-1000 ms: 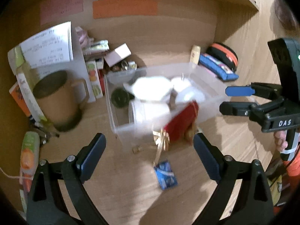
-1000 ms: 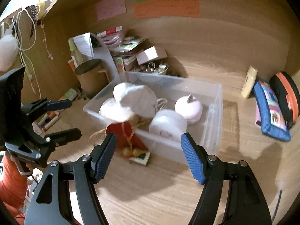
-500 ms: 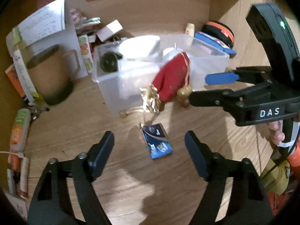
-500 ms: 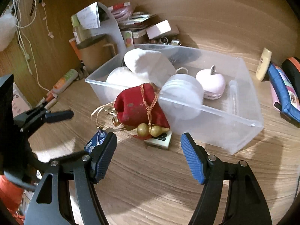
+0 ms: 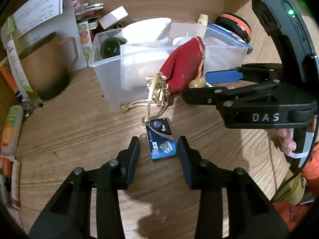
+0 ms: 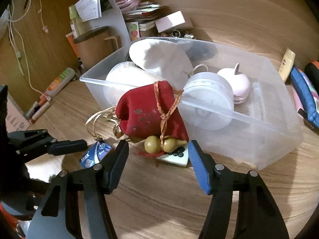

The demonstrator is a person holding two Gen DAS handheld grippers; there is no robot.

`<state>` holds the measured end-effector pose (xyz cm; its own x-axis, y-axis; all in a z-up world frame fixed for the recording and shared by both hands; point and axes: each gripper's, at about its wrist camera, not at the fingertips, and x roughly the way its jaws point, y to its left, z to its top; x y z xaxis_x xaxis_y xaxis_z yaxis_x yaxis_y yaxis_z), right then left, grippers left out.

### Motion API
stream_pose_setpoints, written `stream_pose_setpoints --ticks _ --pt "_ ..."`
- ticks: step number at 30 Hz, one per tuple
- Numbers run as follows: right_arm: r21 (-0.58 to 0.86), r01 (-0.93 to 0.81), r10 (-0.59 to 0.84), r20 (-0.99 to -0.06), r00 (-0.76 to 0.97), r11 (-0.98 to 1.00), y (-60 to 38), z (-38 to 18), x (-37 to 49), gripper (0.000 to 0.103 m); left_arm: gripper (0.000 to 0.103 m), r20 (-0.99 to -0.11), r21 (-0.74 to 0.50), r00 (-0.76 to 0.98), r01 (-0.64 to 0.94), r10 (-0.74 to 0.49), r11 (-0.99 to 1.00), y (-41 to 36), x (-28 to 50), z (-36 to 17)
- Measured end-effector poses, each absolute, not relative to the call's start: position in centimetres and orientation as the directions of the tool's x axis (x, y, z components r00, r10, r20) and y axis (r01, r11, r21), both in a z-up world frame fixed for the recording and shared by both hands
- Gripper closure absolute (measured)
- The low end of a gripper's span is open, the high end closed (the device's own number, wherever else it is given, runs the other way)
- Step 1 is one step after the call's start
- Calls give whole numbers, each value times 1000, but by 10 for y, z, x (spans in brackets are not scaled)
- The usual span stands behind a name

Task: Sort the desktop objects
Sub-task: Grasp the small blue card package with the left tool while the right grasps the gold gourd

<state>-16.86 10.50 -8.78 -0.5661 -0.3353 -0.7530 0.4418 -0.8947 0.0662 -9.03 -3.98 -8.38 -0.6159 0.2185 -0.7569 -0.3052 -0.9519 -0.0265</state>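
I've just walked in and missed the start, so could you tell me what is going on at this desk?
A person is sorting desk clutter with two handheld grippers. The left gripper is closing around a small blue packet lying flat on the desk, not yet pinching it. The right gripper is closing too, just in front of a red pouch leaning against the clear plastic bin.

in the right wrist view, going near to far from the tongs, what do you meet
white tile → two gold beads → red pouch → clear bin → white box

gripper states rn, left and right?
Left gripper: closing around the blue packet, pads not touching.
Right gripper: closing near the red pouch, holding nothing.
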Motion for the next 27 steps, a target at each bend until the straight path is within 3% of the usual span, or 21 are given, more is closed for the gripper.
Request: stream_pose_setpoints --ticks 3,8,27 --pt "34 437 -312 -750 -583 -899 102 -89 -168 47 74 -754 -19 -622 -303 212 -953 -41 -90 -84" --pt "-19 442 -284 -741 -608 -897 98 -91 -165 63 77 -754 -36 -619 -298 222 -954 -38 -92 -84" --pt "99 426 -374 -678 -632 -899 137 -68 -141 63 77 -691 -127 -676 -234 255 -964 -56 -71 -62"
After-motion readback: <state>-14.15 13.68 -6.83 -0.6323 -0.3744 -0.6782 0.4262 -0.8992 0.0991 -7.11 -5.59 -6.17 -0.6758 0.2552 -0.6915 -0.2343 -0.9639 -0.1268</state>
